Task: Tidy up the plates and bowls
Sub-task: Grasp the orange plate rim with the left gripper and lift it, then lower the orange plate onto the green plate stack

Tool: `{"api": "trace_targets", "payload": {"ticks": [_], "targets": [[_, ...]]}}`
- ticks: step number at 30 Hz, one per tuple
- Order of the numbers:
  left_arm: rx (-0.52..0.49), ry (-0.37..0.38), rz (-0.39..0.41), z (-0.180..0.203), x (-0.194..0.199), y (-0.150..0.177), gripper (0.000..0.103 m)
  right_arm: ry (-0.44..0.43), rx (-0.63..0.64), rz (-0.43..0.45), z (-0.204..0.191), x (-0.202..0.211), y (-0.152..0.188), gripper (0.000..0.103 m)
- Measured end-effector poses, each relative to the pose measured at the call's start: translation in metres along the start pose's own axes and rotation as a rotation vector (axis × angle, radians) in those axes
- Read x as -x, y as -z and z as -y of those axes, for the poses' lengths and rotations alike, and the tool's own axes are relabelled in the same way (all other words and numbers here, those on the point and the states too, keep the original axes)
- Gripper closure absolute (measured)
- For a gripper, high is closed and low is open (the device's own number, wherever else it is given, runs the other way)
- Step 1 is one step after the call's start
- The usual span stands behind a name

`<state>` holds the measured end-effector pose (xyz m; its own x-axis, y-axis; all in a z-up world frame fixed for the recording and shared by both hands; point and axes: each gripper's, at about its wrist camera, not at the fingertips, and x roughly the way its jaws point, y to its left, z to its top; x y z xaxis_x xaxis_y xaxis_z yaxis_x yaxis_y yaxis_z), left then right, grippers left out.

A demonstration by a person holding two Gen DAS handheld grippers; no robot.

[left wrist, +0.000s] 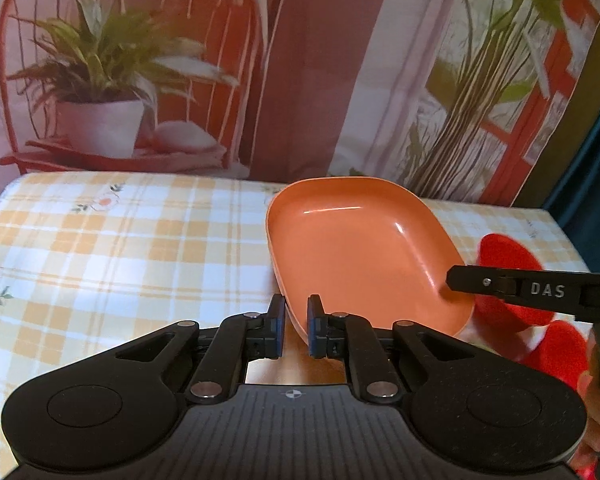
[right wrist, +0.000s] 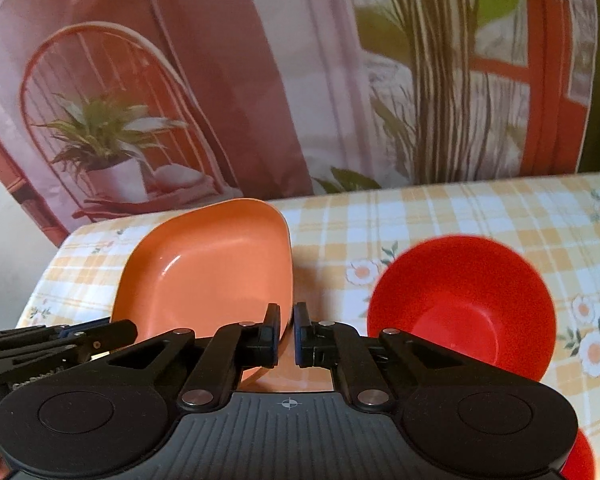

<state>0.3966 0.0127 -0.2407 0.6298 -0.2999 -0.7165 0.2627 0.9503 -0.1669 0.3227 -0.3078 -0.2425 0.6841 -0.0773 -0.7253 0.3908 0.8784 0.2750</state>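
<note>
An orange square plate (left wrist: 360, 252) is held tilted above the checked tablecloth (left wrist: 100, 248). My left gripper (left wrist: 297, 308) is shut on the plate's left rim. My right gripper (right wrist: 287, 316) is shut on the plate's right rim (right wrist: 288, 288); the plate (right wrist: 208, 272) fills the left of the right wrist view. The right gripper's finger (left wrist: 520, 288) reaches in from the right in the left wrist view. A red bowl (right wrist: 464, 304) sits on the cloth to the right of the plate; it shows blurred in the left wrist view (left wrist: 508, 264).
A second red dish (right wrist: 580, 460) lies at the near right corner, mostly hidden; it also shows in the left wrist view (left wrist: 560, 352). A printed backdrop with a plant and chair (left wrist: 100, 80) hangs behind the table. The table's far edge (left wrist: 140, 176) runs below it.
</note>
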Motion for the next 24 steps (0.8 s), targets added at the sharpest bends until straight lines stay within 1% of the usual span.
{"api": "trace_targets", "payload": {"ticks": [6,9,15,18,24], "targets": [[-0.02,0.012,0.024,0.015,0.04,0.006,0.089,-0.027,0.039,0.011,-0.001,0.033,0.003,0.098],[-0.007,0.028,0.016,0.023,0.057,0.016,0.089,-0.031,0.057,0.015,0.001,0.051,0.01,0.098],[-0.02,0.044,0.024,0.046,0.089,0.038,0.088,-0.024,0.1,0.008,0.009,0.081,0.028,0.098],[-0.019,0.052,0.017,0.057,0.097,0.05,0.087,-0.02,0.112,0.001,0.013,0.092,0.036,0.098],[0.018,0.078,-0.03,0.066,0.097,0.075,0.086,-0.012,0.145,-0.021,0.02,0.102,0.051,0.098]]}}
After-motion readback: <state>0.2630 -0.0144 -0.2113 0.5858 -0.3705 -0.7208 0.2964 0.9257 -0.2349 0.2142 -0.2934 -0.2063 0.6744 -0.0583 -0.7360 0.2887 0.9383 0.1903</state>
